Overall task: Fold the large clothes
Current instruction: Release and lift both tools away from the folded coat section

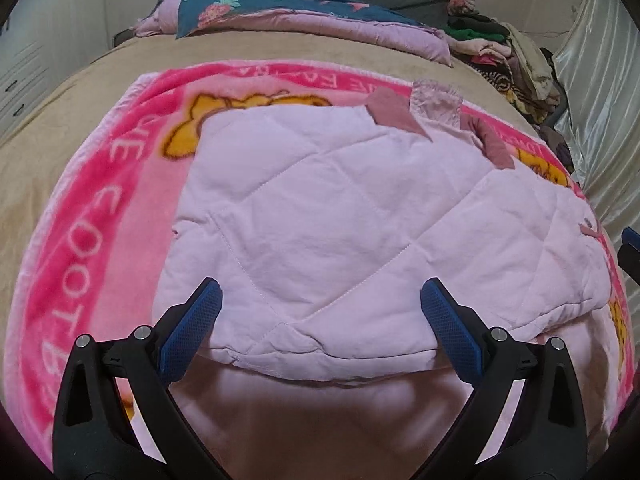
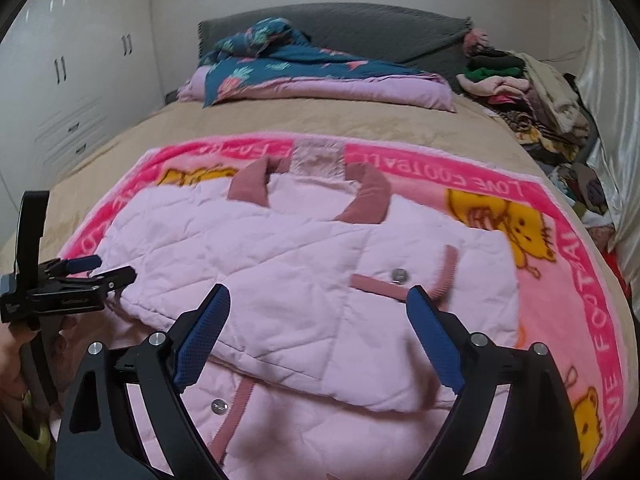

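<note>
A pale pink quilted jacket (image 1: 340,216) (image 2: 280,264) with dusty-rose collar and trim lies spread on a bright pink cartoon blanket (image 1: 92,216) (image 2: 568,280). Its lower part is folded up over the body. My left gripper (image 1: 320,300) is open above the near folded edge, with nothing between its blue pads (image 1: 192,328). The right wrist view shows that left gripper (image 2: 106,270) at the jacket's left edge, held by a hand (image 2: 12,356). My right gripper (image 2: 319,294) stands open over the jacket's front near a snap button (image 2: 398,275). It grips nothing.
The blanket lies on a bed with a tan sheet (image 2: 280,120). A folded quilt with a teal fruit print (image 2: 304,68) sits by the grey headboard (image 2: 360,28). A pile of clothes (image 2: 532,92) lies at the right, by a pale curtain. White wardrobes (image 2: 72,68) stand left.
</note>
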